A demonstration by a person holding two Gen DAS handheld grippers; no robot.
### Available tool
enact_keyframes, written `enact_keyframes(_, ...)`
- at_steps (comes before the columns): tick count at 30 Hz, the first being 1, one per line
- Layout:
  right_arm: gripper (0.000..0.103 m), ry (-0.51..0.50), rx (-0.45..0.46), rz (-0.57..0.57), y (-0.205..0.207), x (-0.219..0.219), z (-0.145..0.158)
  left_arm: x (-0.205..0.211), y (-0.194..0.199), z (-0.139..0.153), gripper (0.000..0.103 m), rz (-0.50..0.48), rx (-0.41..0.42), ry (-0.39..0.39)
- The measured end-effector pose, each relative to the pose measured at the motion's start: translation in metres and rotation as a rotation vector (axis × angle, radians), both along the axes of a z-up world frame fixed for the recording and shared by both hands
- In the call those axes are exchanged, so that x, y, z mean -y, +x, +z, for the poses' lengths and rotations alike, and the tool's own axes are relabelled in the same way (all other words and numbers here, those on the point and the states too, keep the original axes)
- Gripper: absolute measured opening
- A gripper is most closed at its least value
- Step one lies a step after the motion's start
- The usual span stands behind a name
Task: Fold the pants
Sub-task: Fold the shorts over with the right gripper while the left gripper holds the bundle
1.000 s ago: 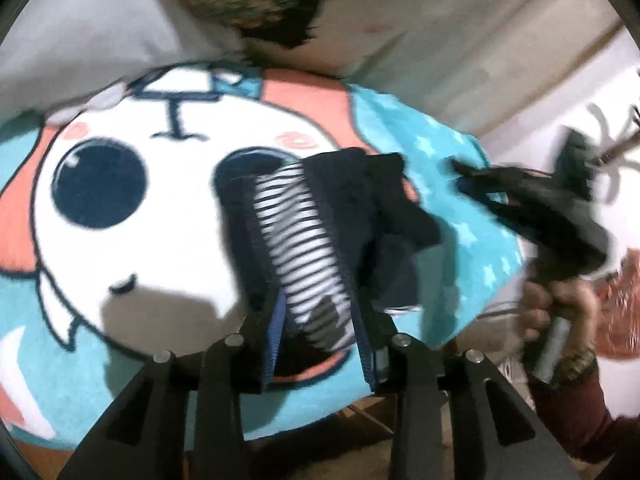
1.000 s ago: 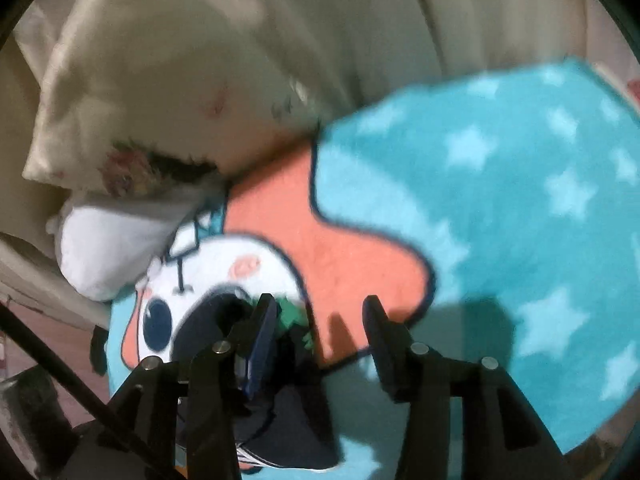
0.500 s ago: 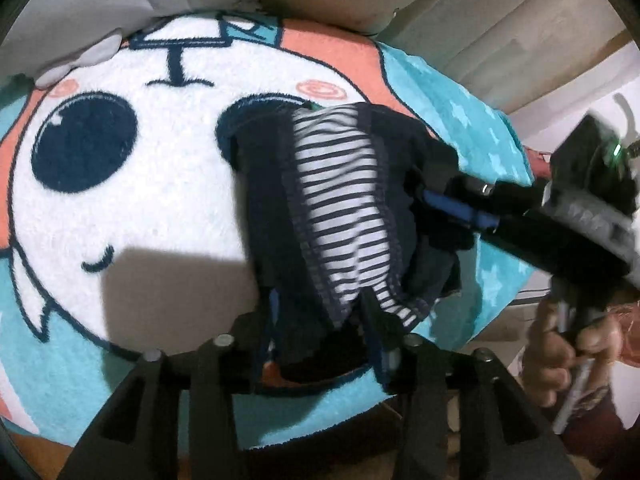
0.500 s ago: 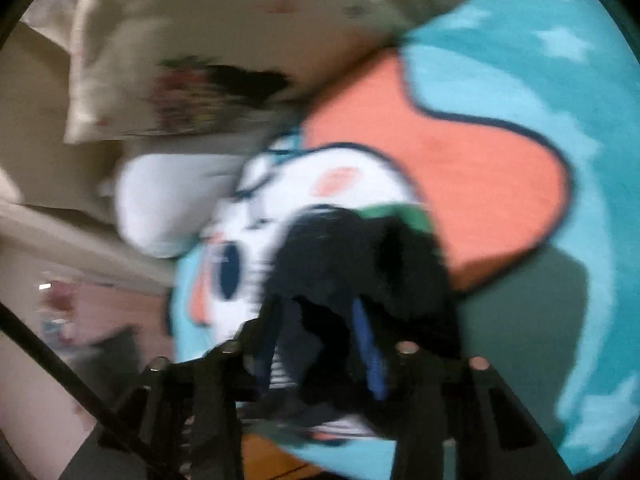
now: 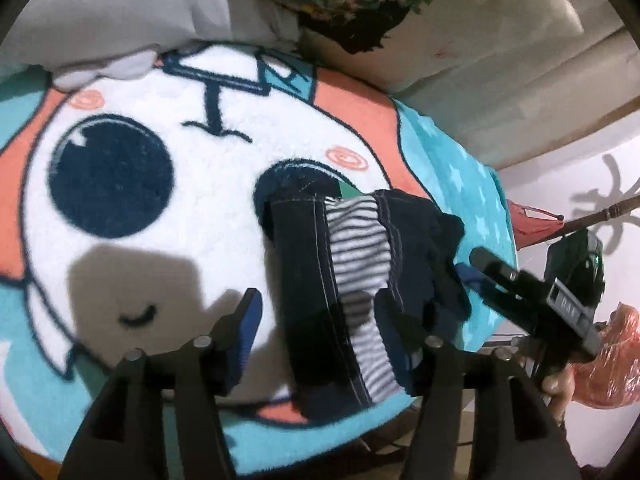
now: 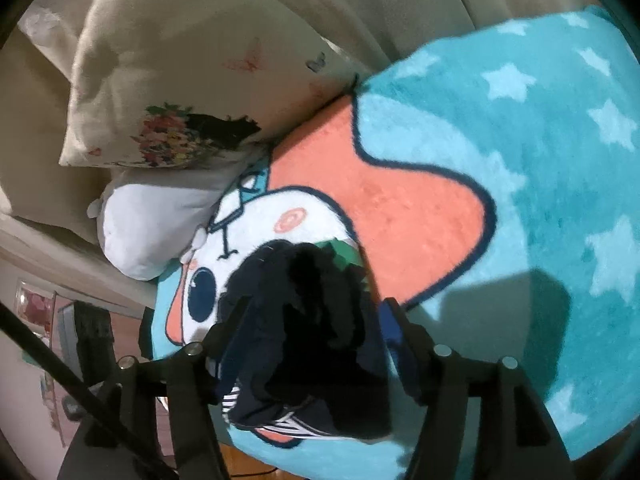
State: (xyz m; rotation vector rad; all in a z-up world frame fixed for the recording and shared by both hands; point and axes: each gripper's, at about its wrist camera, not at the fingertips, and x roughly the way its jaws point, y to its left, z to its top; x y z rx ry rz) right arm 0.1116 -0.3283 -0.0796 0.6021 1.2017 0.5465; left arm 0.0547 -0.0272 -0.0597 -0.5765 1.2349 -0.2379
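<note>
The pants lie bunched on a blanket printed with a cartoon face, teal ground and pale stars. They are dark navy with a striped lining turned outward.

Left claw: the fingers are spread. The pants lie in the gap between them and extend forward from it. The left finger stands clear of the fabric, over the white part of the blanket. The right finger is touching or just beside the striped lining; the picture does not show a pinch.

Right claw: the fingers are spread. In the right wrist view the dark bundle of pants fills the gap between the fingers, and a striped edge shows below the left finger. In the left wrist view the right claw enters from the right of the left claw, with its tips at the right edge of the pants. Whether the fabric is gripped cannot be told.

Ahead of both claws, beyond the blanket, a cream pillow with a flower print leans on a white cushion. To the right of the left claw lies an orange plastic bag.
</note>
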Motion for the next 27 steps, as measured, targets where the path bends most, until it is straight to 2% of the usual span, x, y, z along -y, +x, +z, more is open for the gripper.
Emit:
enact_keyframes(2,0.071,0.005,-0.024,0.004,0.003,-0.002,-0.009,0.004,0.011,-0.013,0.059,-0.002,-0.030,-0.044)
enact_keyframes(7,0.071,0.025,-0.072,0.038,0.008,-0.011,-0.028,0.012,0.024,-0.025,0.062,-0.006,-0.040,-0.120)
enact_keyframes(11,0.073,0.054,-0.097,0.049,0.012,-0.016,-0.040,0.011,0.027,-0.043,0.067,0.049,-0.077,-0.249)
enact_keyframes(13,0.073,0.081,-0.109,0.049,0.013,-0.017,-0.045,0.010,0.025,-0.046,0.067,0.074,-0.076,-0.281)
enact_keyframes(14,0.070,0.095,-0.111,0.053,0.013,-0.017,-0.046,0.011,0.025,-0.046,0.066,0.076,-0.073,-0.287)
enact_keyframes(15,0.061,0.105,-0.117,0.059,0.014,-0.017,-0.048,0.013,0.025,-0.045,0.063,0.066,-0.074,-0.292)
enact_keyframes(16,0.057,0.116,-0.124,0.067,0.014,-0.017,-0.048,0.015,0.024,-0.044,0.050,0.055,-0.074,-0.303)
enact_keyframes(17,0.051,0.127,-0.126,0.073,0.014,-0.016,-0.047,0.017,0.024,-0.042,0.044,0.046,-0.072,-0.312)
enact_keyframes(19,0.043,0.142,-0.122,0.081,0.014,-0.014,-0.042,0.019,0.024,-0.034,0.037,0.040,-0.051,-0.302)
enact_keyframes(21,0.040,0.154,-0.109,0.088,0.015,-0.014,-0.035,0.021,0.025,-0.025,0.034,0.038,-0.031,-0.302)
enact_keyframes(27,0.039,0.181,-0.038,0.116,0.022,-0.024,-0.004,0.015,0.033,0.001,0.034,0.071,0.036,-0.280)
